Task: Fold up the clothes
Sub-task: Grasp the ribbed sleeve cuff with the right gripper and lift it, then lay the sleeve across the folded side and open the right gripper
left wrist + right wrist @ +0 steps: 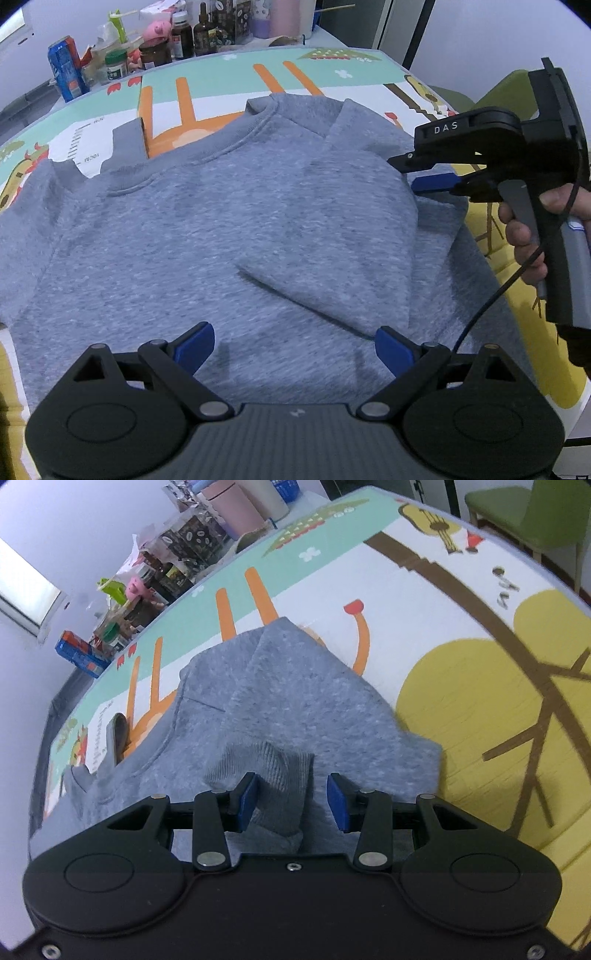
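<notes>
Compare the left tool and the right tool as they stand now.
The left tool is spread wide with nothing between its pads, above the sweatshirt body. The right tool is narrower, though still open, with the ribbed cuff between its pads. Both have blue pads.

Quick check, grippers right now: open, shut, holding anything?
Left gripper: open, empty, above the grey sweatshirt.
Right gripper: open; the ribbed cuff lies between its pads, not clamped.

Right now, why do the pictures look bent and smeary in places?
Left wrist view: the fisheye lens curves the mat's edge, and the grey sweatshirt looks slightly blurred. Right wrist view: same bending, corners dark, yellow print smeared beside the tongs.
</notes>
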`<state>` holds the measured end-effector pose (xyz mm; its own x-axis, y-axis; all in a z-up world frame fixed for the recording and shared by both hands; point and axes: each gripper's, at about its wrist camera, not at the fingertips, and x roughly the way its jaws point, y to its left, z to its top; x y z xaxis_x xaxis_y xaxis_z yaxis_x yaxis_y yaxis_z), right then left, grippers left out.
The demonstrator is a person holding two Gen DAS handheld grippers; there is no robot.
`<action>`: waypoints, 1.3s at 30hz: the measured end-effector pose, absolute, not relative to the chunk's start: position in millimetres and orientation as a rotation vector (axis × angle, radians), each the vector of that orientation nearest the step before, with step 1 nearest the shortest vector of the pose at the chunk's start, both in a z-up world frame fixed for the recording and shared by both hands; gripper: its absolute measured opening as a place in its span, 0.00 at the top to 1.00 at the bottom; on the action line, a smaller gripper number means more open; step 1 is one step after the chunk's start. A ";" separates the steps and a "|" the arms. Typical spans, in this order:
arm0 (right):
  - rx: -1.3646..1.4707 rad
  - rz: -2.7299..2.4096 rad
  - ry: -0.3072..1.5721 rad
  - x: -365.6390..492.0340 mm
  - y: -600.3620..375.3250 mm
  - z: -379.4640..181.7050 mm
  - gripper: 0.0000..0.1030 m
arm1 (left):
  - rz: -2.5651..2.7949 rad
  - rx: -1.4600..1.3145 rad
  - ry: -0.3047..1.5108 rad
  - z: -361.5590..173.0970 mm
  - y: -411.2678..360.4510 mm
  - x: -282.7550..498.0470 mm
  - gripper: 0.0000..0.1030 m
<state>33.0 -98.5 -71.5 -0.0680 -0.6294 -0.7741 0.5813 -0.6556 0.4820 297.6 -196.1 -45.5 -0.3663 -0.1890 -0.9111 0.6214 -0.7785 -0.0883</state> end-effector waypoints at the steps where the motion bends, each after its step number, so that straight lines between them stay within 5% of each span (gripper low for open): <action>1: 1.362 -1.831 -0.068 34.0 -99.0 -71.3 0.64 | -2.166 1.367 0.586 -45.9 -196.3 297.8 0.07; 6: 1.357 -1.811 -0.127 39.1 -101.6 -70.6 0.85 | -2.147 1.365 0.597 -45.8 -198.9 302.2 0.07; 9: 1.354 -1.798 -0.162 42.1 -103.1 -70.2 0.88 | -2.135 1.346 0.611 -43.9 -201.9 308.4 0.07; 14: 1.295 -1.768 -0.218 53.0 -109.3 -46.9 0.89 | -2.121 1.295 0.645 -36.6 -208.4 321.8 0.07; 31: 0.756 -1.804 -0.233 130.5 -170.0 171.0 0.89 | -2.090 1.092 0.740 4.6 -247.1 384.5 0.07; 39: 0.600 -1.830 -0.174 174.8 -205.8 218.2 0.89 | -2.027 1.024 0.781 12.5 -273.4 418.7 0.07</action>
<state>174.8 -205.8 218.2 -0.2249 -0.9224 -0.3141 0.8467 -0.3445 0.4054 418.7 -273.4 12.5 -0.4226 -0.3277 -0.8450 0.8100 -0.5549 -0.1900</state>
